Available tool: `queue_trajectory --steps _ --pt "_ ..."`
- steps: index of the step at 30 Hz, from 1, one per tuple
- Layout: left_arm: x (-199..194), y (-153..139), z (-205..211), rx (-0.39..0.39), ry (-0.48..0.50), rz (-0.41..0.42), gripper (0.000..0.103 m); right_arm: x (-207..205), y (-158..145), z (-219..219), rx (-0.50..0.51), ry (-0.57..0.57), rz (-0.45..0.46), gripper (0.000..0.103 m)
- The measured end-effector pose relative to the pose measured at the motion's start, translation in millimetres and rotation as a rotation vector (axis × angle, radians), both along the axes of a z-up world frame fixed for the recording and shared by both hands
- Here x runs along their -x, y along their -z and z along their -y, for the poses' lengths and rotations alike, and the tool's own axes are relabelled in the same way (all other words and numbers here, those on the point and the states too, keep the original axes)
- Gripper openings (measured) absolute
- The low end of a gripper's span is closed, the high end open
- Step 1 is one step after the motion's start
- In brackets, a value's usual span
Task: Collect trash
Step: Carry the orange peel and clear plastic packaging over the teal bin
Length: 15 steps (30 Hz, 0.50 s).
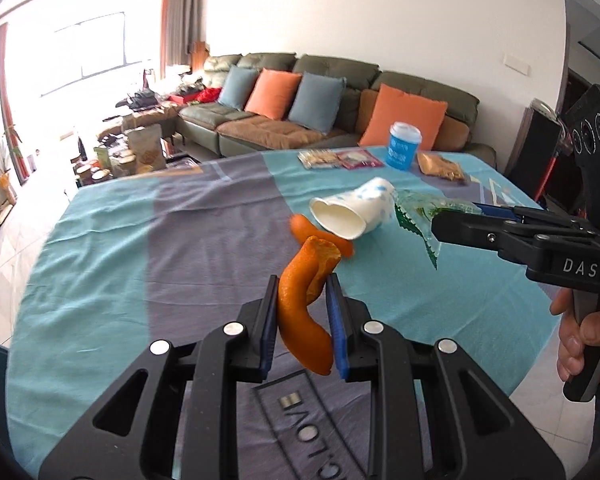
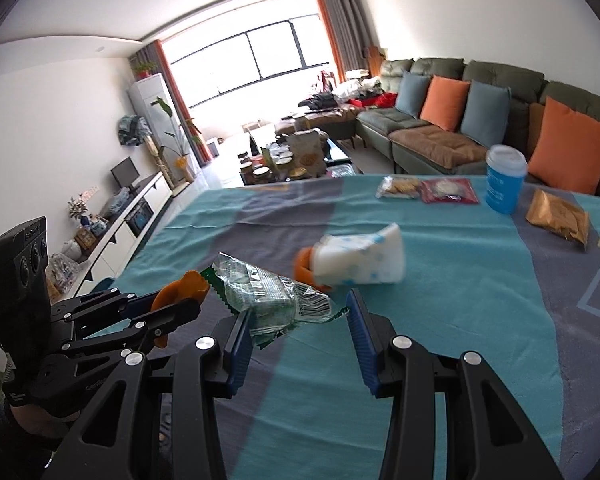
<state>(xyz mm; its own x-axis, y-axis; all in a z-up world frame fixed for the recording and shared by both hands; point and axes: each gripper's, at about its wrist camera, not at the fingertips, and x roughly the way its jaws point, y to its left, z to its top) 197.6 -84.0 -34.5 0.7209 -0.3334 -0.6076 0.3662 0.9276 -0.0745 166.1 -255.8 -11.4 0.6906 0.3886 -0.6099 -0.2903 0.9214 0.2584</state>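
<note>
Between the left tool [image 1: 302,320] pads: orange peel [image 1: 300,312] (clamped, off the table).

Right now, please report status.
Left hand-held gripper shut on orange peel. Right hand-held gripper carries clear wrapper. Tipped paper cup remains on table.

Black gripper [image 1: 302,312], blue pads [image 1: 336,320], silver screws [image 1: 234,328]

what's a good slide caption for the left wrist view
Left tool shut on an orange peel above the blue tablecloth, with a tipped paper cup beyond.
</note>
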Motion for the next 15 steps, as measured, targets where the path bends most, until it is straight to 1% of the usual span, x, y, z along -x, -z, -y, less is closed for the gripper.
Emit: queue_trajectory --steps 4,15 --pt "14.0 -14.0 -18.9 0.02 -0.036 0.033 0.023 4.9 -8.5 -14.9 0.005 -0.024 0.023 0.042" --pt "42.2 -41.7 -78.2 0.036 -0.156 0.104 0.023 9.2 -28.6 -62.8 -0.001 -0.114 0.071 0.042"
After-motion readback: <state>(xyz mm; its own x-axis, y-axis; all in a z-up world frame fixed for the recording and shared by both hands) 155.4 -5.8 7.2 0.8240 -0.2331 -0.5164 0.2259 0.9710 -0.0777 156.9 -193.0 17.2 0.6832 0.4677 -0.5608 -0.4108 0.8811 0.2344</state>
